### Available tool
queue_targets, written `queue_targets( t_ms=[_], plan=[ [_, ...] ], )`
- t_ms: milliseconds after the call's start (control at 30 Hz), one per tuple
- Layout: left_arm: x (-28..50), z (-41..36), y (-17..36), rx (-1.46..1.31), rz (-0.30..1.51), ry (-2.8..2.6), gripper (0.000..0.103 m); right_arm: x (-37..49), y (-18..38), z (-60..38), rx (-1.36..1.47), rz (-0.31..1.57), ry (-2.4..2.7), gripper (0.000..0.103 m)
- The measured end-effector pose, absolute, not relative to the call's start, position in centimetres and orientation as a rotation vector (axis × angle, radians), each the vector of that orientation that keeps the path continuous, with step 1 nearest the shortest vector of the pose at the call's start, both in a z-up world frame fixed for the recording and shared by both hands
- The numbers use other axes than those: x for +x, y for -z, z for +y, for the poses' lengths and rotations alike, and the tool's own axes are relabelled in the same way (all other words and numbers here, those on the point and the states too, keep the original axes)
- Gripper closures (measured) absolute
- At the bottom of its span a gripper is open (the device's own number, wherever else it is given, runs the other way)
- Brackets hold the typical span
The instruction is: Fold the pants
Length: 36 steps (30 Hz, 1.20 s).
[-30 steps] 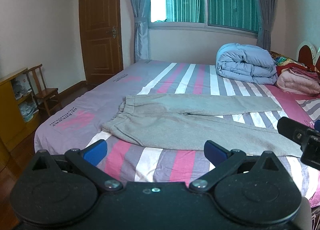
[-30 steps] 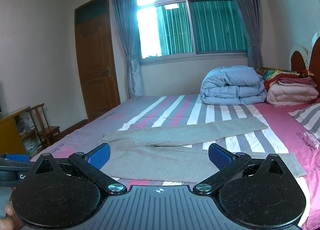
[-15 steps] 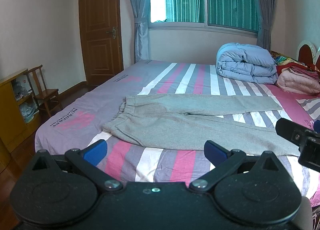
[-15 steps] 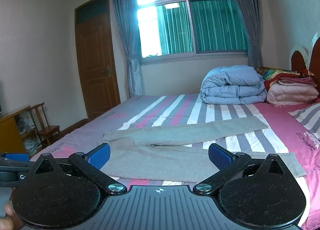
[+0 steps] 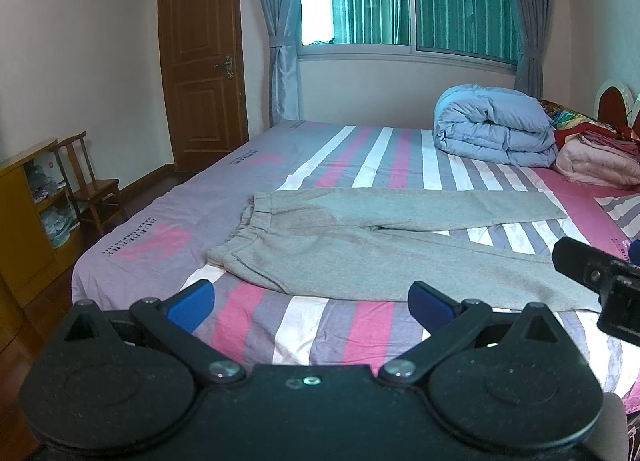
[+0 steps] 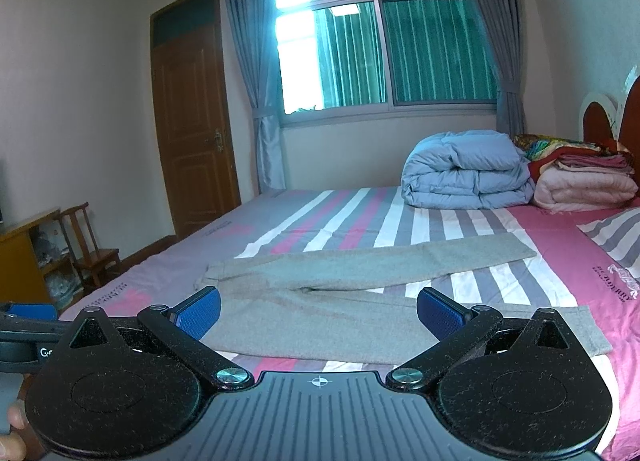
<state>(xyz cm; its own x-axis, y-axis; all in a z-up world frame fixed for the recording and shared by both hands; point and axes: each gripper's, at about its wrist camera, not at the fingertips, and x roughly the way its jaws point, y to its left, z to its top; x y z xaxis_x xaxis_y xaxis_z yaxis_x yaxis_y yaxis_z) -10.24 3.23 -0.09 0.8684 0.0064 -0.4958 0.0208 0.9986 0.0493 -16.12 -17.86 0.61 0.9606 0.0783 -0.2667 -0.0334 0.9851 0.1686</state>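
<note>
Grey sweatpants (image 5: pixel 360 245) lie flat on the striped bed (image 5: pixel 256 177), waistband to the left, both legs spread out to the right. They also show in the right wrist view (image 6: pixel 340 301). My left gripper (image 5: pixel 310 303) is open and empty, held above the bed's near edge, short of the pants. My right gripper (image 6: pixel 318 315) is open and empty, just in front of the near leg. The right gripper's body (image 5: pixel 600 281) shows at the right edge of the left wrist view.
A folded blue duvet (image 5: pixel 492 129) and a pink blanket stack (image 5: pixel 596 159) sit at the bed's far right by the headboard. A wooden chair (image 5: pixel 90 185) and yellow cabinet (image 5: pixel 24 221) stand left of the bed. A door (image 5: pixel 200 61) is beyond.
Both grippers have barely shifted. The pants lie as before and both grippers stay open.
</note>
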Motion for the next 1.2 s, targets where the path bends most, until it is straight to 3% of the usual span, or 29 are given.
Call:
queue_targets(
  t_ms=[1200],
  plan=[
    [-6.4,2.0,2.4,0.098,0.619,-0.007,0.006,-14.3,1.7,-18.9,0.169,0.351,-0.031,0.000]
  ],
)
